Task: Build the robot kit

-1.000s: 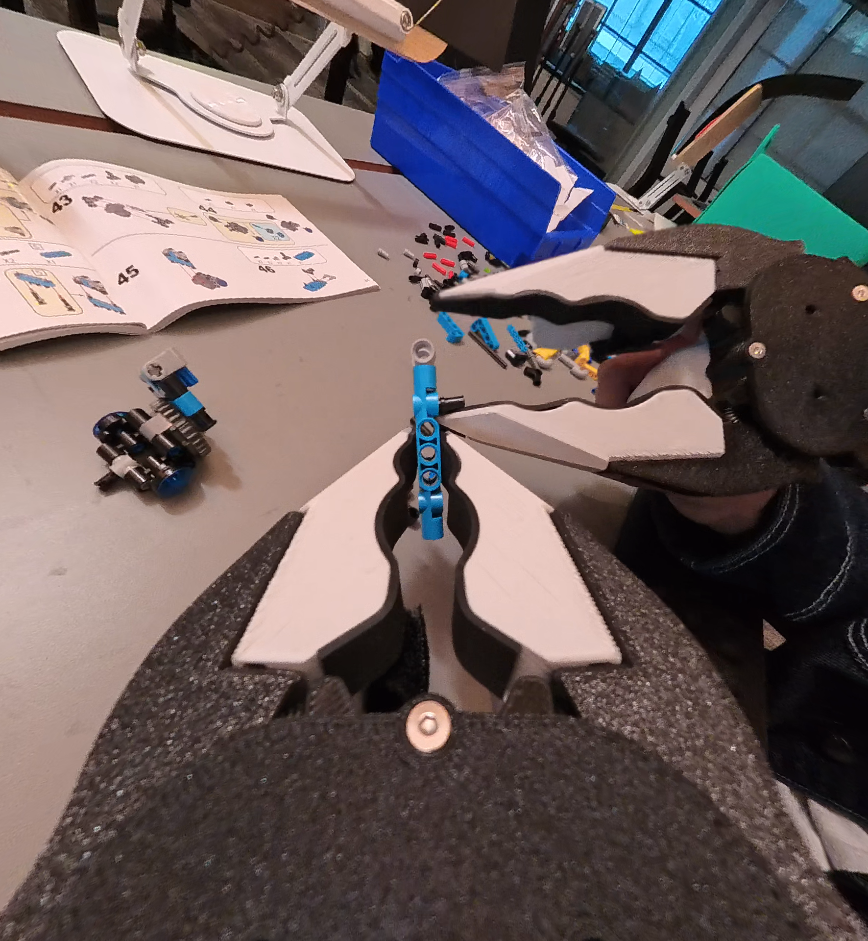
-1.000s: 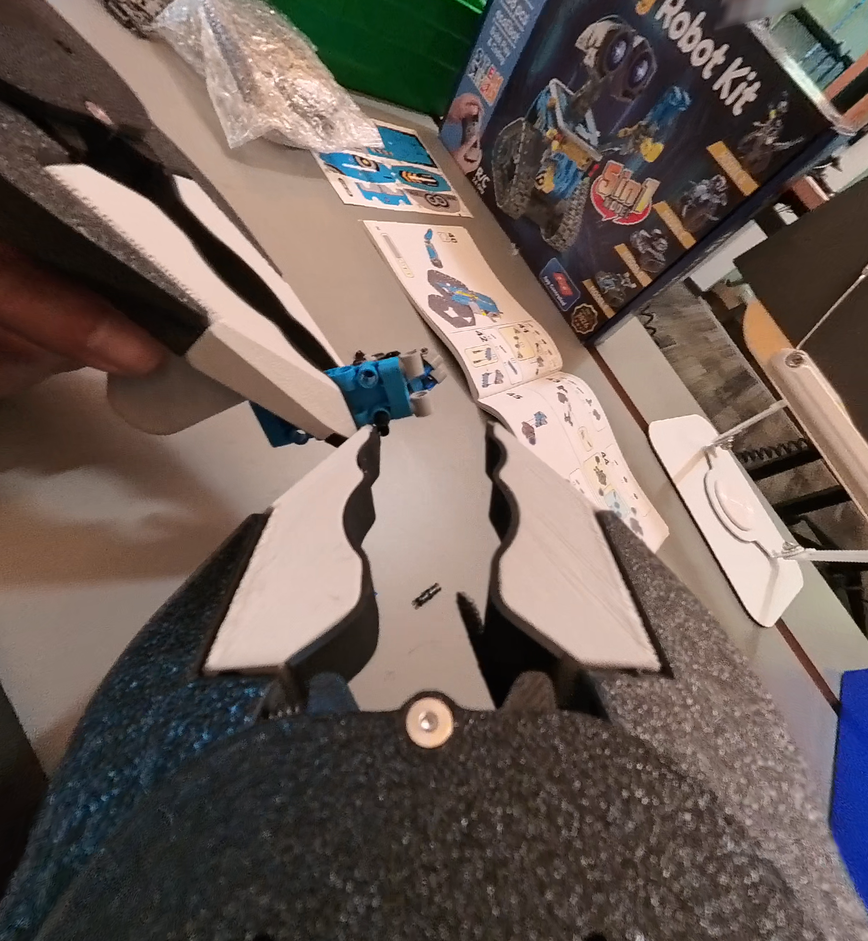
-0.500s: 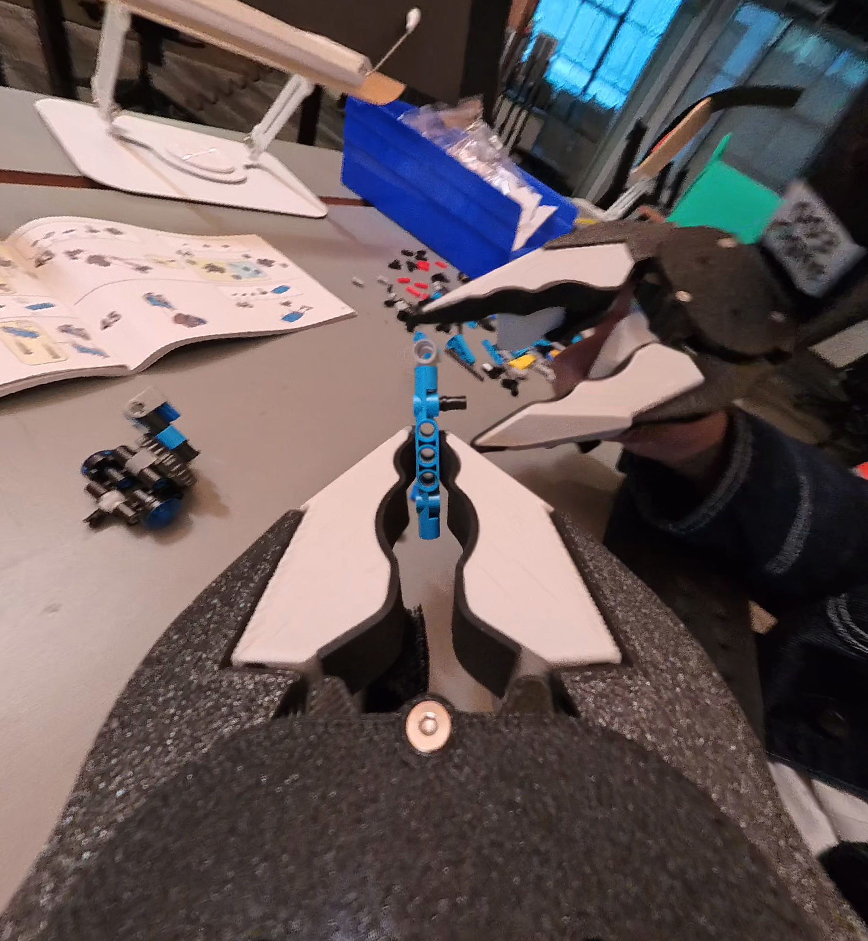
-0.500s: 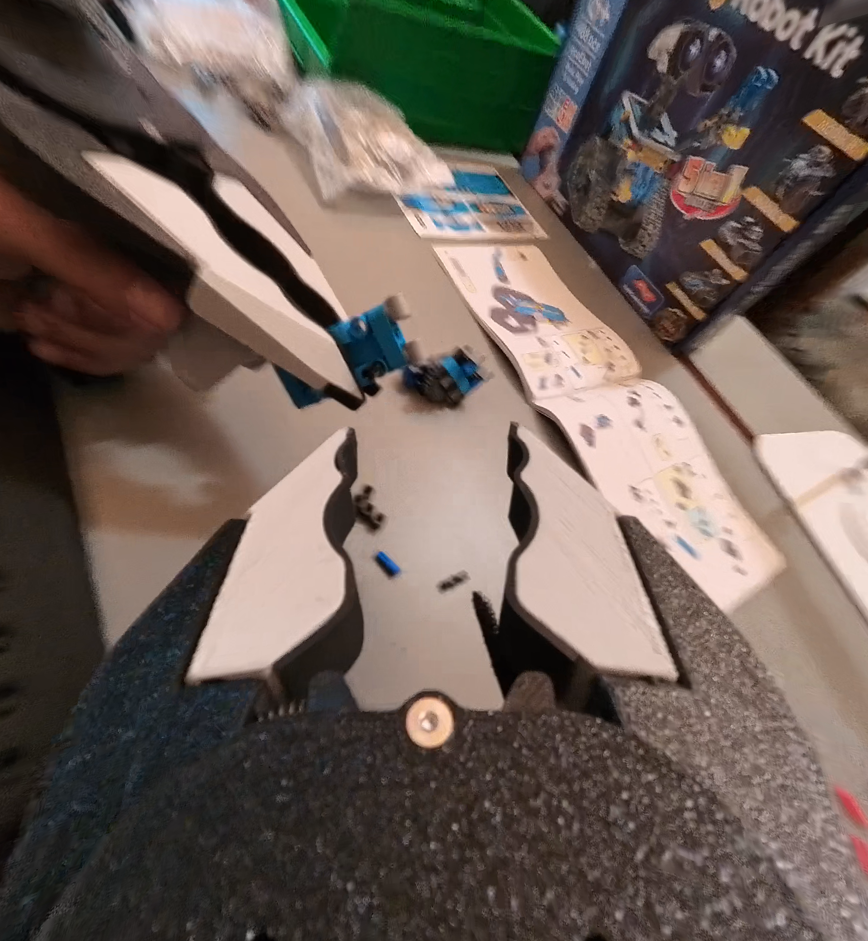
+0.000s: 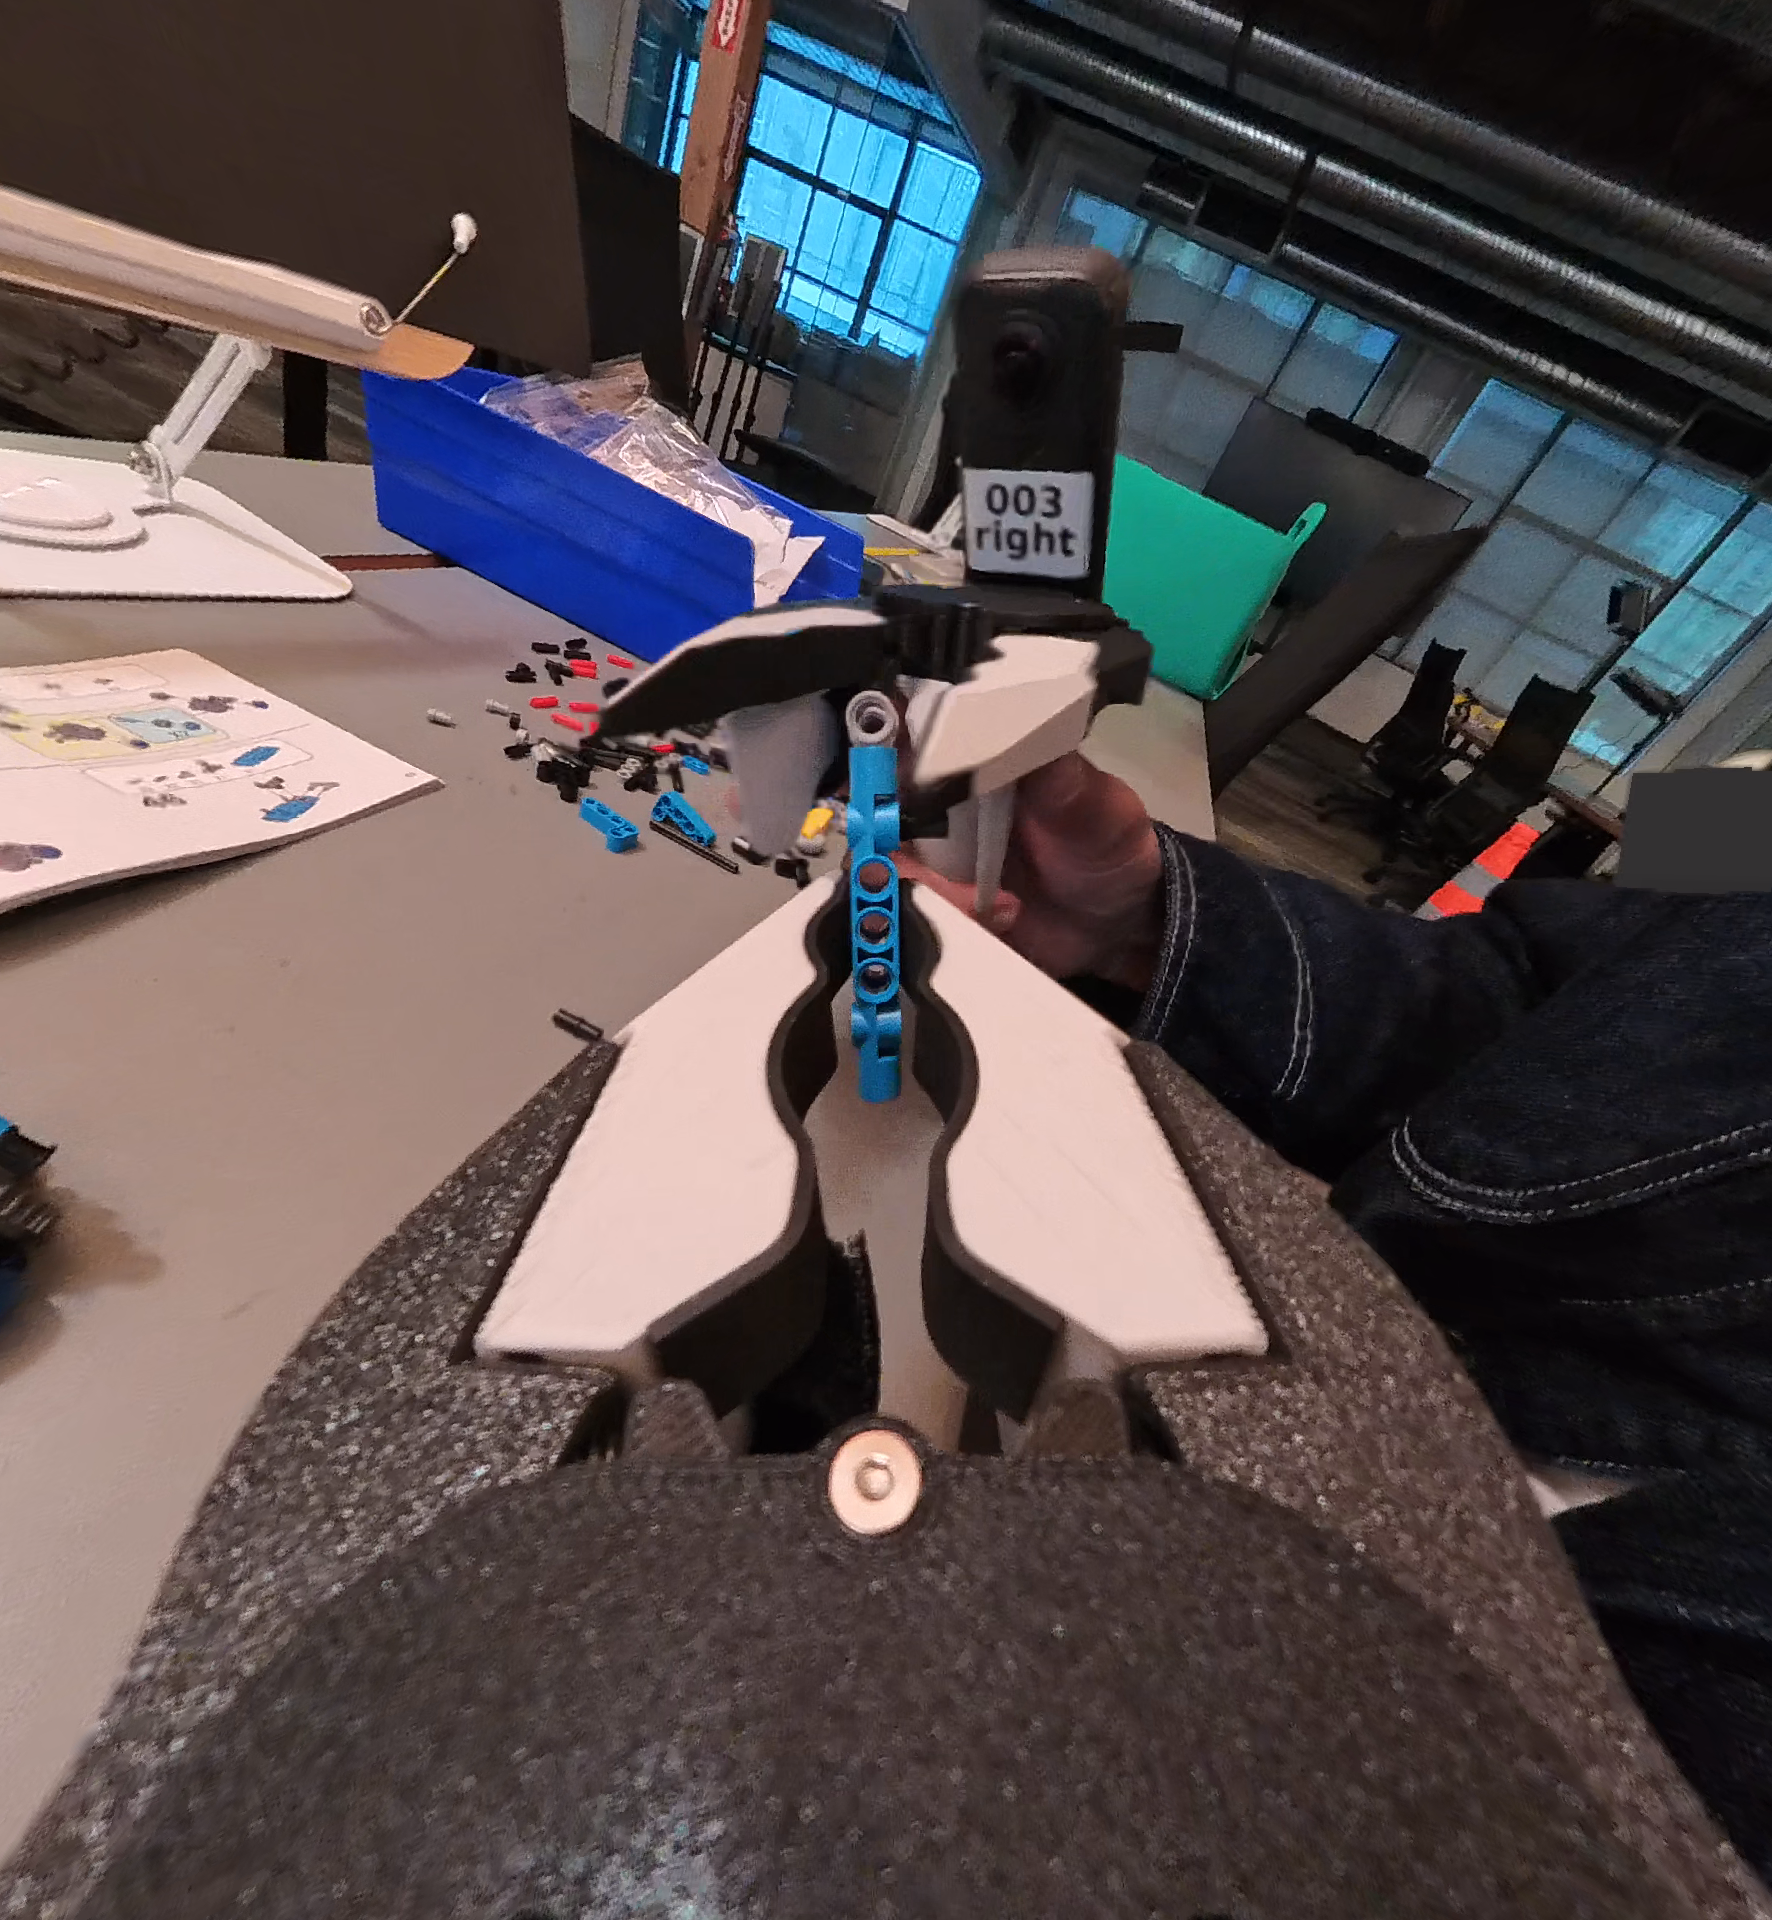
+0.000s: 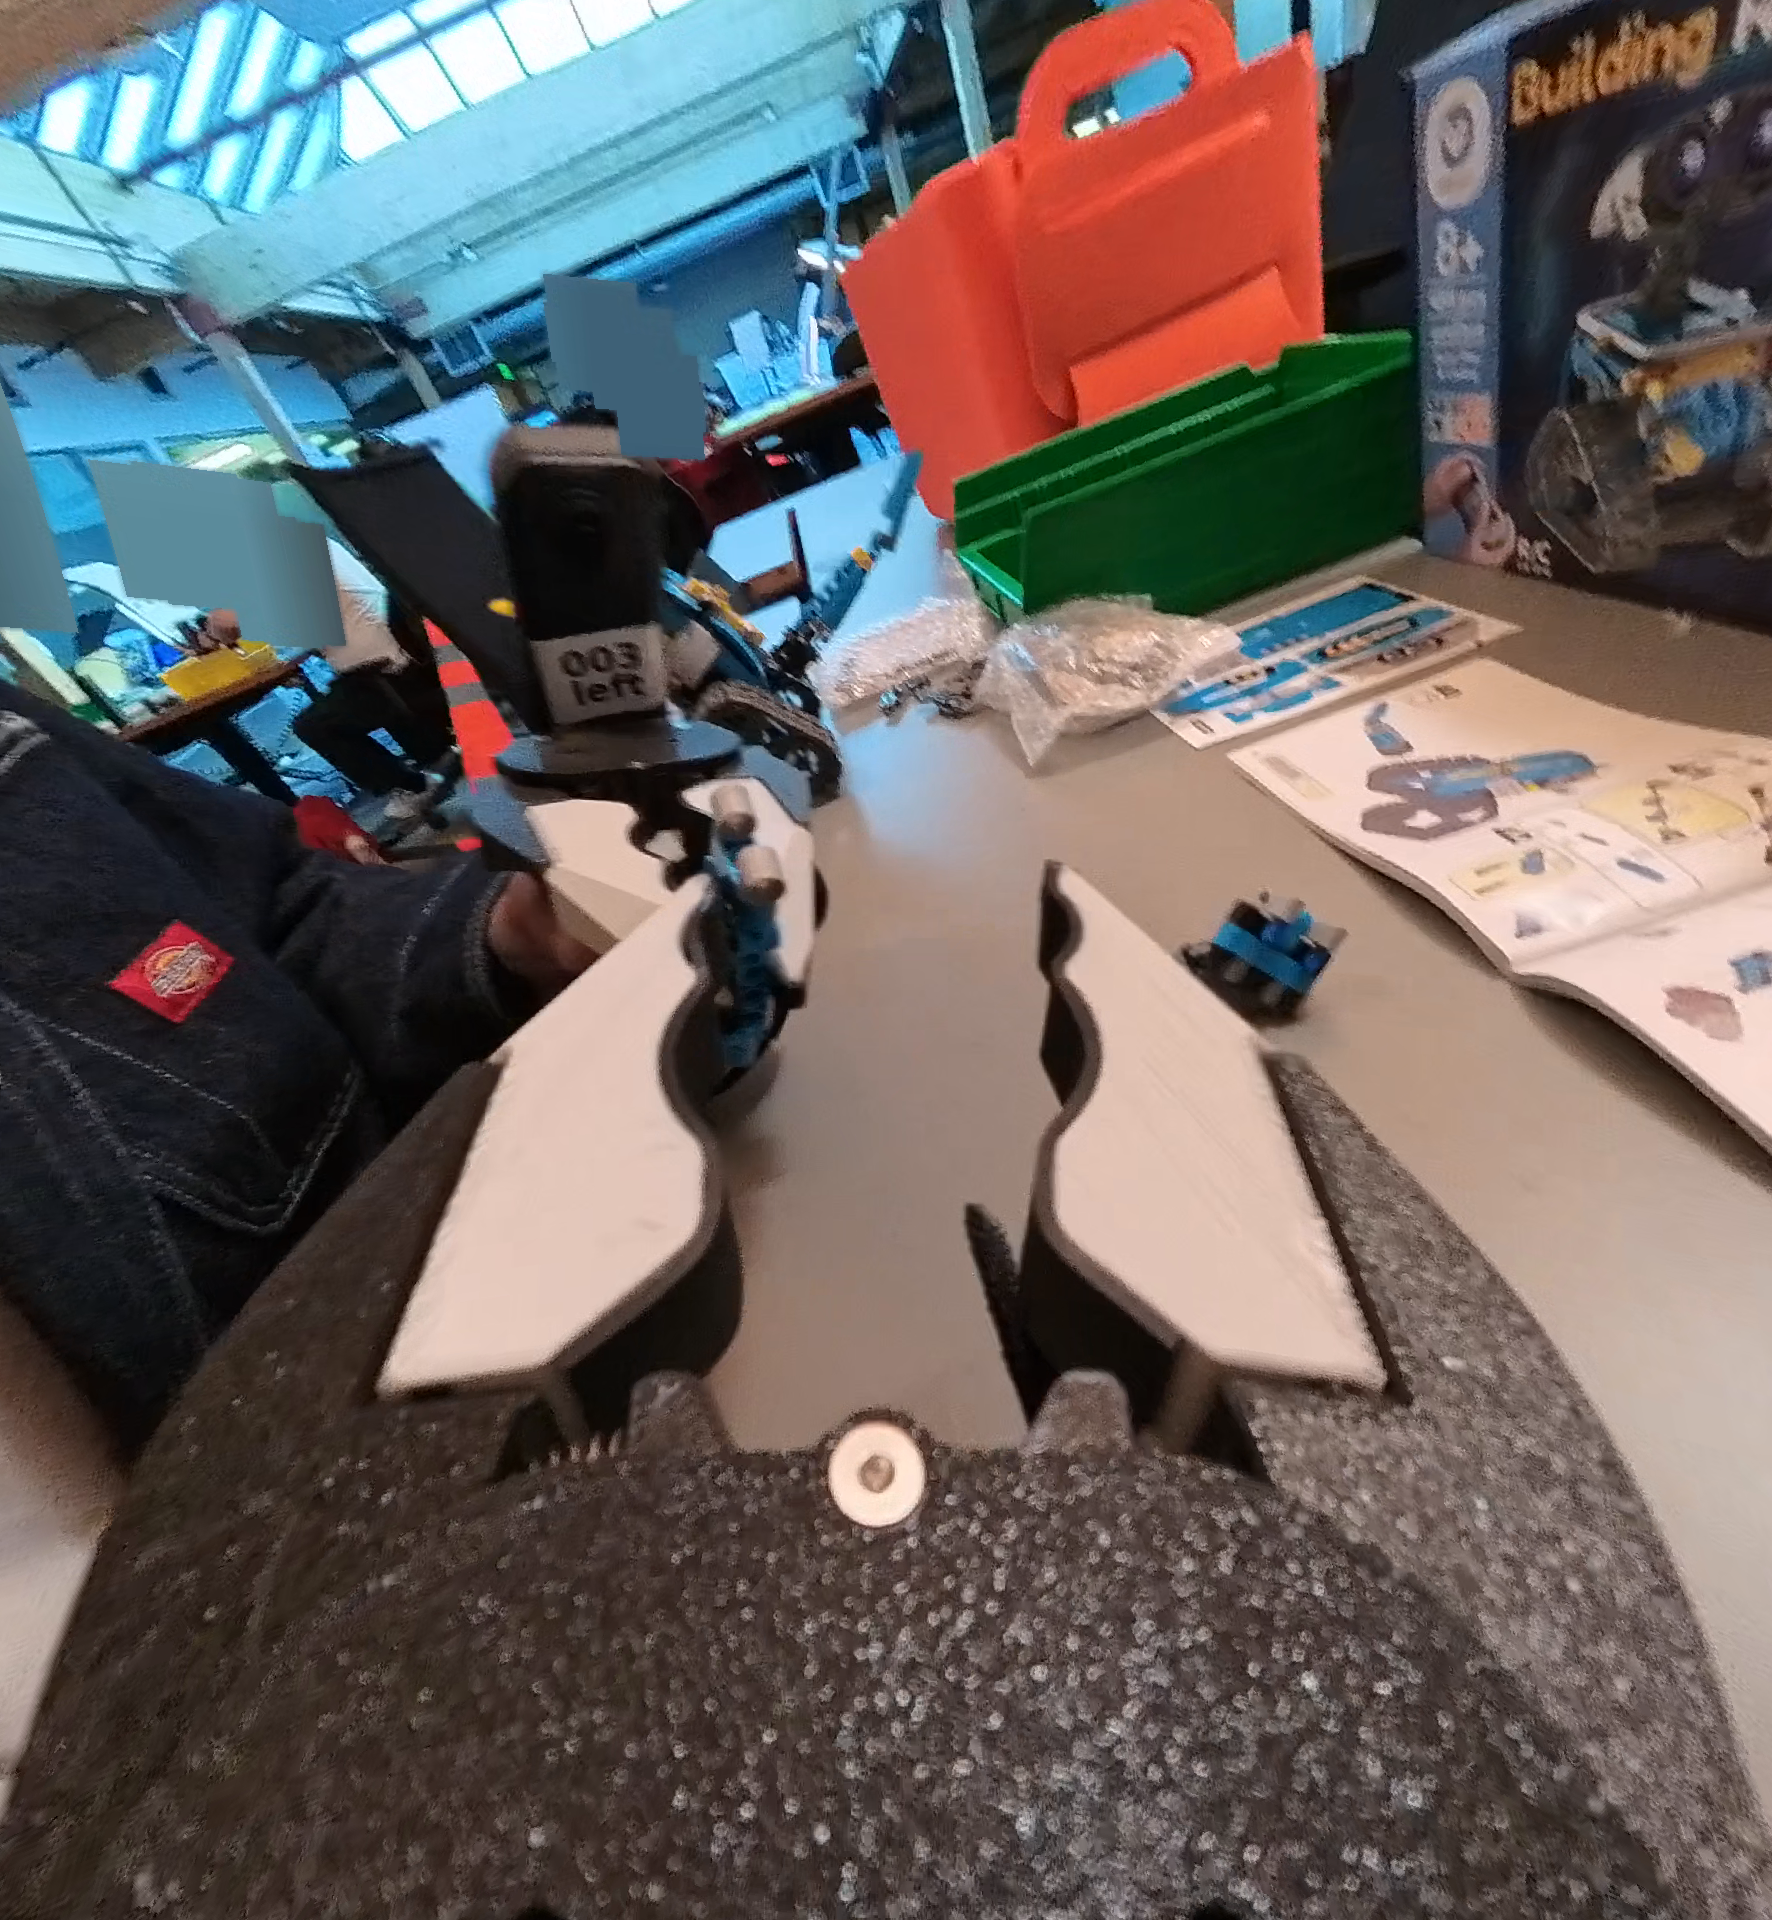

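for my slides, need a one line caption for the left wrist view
Left gripper clamps an upright blue beam, open right gripper beyond.

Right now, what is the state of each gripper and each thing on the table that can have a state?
left gripper: shut on blue beam
blue beam: upright, off the table
right gripper: open, empty
instruction booklet: lying open
blue bin: holds a plastic bag
small wheeled assembly: resting on table, untouched

Right hand-held gripper (image 5: 757,717) now clear of blue beam (image 5: 874,935).
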Demonstrator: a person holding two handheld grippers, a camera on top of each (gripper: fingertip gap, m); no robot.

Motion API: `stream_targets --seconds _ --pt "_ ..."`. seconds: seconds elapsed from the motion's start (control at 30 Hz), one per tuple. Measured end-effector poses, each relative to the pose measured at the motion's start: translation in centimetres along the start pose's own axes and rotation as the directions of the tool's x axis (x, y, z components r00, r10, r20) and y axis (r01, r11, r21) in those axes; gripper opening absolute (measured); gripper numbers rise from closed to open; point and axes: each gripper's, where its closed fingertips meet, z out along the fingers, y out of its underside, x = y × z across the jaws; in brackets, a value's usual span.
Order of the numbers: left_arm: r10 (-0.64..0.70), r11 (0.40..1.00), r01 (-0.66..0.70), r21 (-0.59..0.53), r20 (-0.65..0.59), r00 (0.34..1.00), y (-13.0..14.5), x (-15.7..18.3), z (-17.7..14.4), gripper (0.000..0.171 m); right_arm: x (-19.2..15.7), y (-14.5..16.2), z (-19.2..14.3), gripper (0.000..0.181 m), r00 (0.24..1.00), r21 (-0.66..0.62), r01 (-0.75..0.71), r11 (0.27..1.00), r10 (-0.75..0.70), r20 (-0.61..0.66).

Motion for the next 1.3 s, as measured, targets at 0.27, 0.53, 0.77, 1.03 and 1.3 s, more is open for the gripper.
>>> stream_targets --seconds 0.27,0.53,0.77,1.03,1.3 --pt "-0.026 0.998 0.027 0.048 -0.026 0.999 -0.8 0.2 -0.3 0.007 -0.3 0.2 0.4 0.072 0.998 0.000 -0.047 0.999 0.047 0.051" --pt "0.045 0.998 -0.045 0.036 0.019 0.999 -0.8 0.2 -0.4 0.006 -0.1 0.4 0.5 0.077 0.998 -0.012 -0.054 0.998 0.054 0.042" --pt "0.011 0.995 0.028 -0.093 0.391 0.920 1.5 -7.5 -2.1 0.007 3.8 2.6 -2.3 0.041 0.988 -0.178 0.015 0.984 -0.042 -0.146" --pt "-0.033 0.988 0.097 -0.123 0.439 0.898 2.7 -8.8 -2.5 0.007 8.4 9.9 -4.3 0.020 0.880 -0.562 0.056 0.826 -0.307 -0.363" --pt "-0.010 0.987 0.075 -0.139 0.422 0.906 2.7 -8.3 -2.2 0.007 9.5 11.4 -4.3 0.016 0.870 -0.518 -0.154 0.841 -0.133 -0.474"
